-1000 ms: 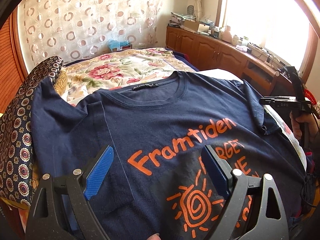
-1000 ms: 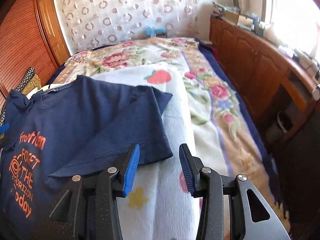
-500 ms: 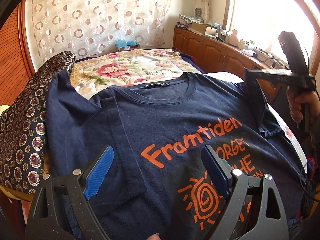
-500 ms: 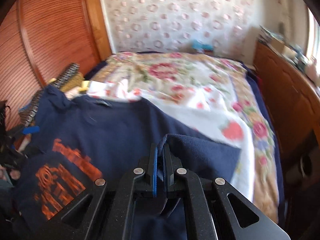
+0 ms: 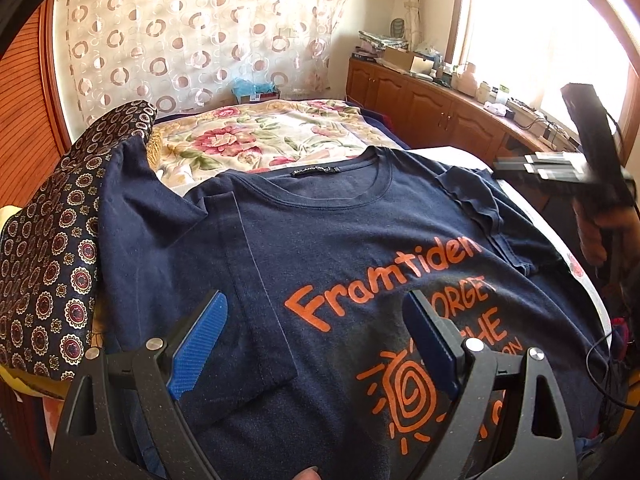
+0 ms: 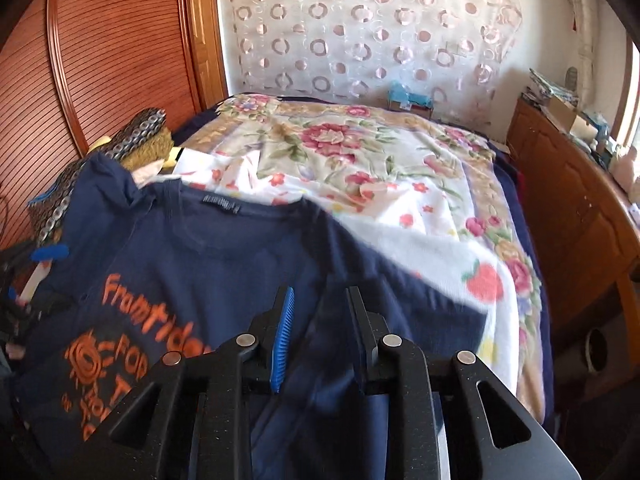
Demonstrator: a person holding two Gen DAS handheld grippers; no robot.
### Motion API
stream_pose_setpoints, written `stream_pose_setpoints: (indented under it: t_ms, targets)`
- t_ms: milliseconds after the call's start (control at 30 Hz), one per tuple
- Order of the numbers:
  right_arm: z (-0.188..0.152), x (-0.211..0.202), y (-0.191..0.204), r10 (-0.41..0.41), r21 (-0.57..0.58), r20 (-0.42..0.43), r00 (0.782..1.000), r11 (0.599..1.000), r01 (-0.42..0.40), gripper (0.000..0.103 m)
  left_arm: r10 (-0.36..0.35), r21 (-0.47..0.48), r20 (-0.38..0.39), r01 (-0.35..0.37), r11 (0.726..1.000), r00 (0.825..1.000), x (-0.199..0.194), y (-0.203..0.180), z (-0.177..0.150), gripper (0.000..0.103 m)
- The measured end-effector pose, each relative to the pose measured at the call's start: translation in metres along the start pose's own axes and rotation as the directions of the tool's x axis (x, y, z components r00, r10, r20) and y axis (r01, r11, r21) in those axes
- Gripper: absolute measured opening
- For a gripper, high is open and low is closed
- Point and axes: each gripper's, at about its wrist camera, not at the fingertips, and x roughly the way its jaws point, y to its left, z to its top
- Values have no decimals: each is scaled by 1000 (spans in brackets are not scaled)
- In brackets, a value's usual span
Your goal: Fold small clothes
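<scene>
T-shirt [image 5: 360, 240]: navy, print up, spread across the floral bed [image 5: 280, 136].
Left view: left gripper [image 5: 316, 340] hovers above the chest print, fingers wide apart, holding nothing; a careless descent could rumple the cloth.
Right view: right gripper [image 6: 320, 336] fingers opening around the folded-in sleeve [image 6: 400, 320], pads clear of it; the sleeve may flop outward.

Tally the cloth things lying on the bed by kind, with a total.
Navy T-shirt: 1
Floral bedspread: 1
White flowered sheet: 1
Patterned dark pillow: 1
Total: 4
</scene>
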Motion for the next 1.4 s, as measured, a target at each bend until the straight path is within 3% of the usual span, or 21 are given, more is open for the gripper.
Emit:
stream_pose_setpoints:
  t_ms: [133, 533, 700, 900, 1233, 1400]
  targets:
    - [-26, -24, 5, 33, 7, -38, 999, 999, -32, 27, 2, -5, 4, -2, 1000, 1000, -2, 0, 0, 90]
    - [-79, -23, 29, 56, -1, -122, 991, 998, -57, 27, 24, -9, 14, -24, 1000, 1000, -16, -3, -10, 90]
    - [-80, -30, 29, 60, -21, -108, 992, 998, -62, 12, 38, -14, 21, -38, 999, 999, -20, 0, -10, 90]
    - [-92, -54, 26, 123, -23, -67, 990, 992, -124, 11, 52, -16, 33, -52, 999, 998, -24, 2, -6, 90]
    - [-96, -57, 25, 107, -20, -72, 992, 994, -109, 11, 100, -23, 63, -99, 995, 993, -27, 15, 7, 90]
    - [-84, -62, 19, 80, -25, -44, 996, 996, -81, 14, 159, -45, 102, -155, 987, 982, -36, 44, 22, 90]
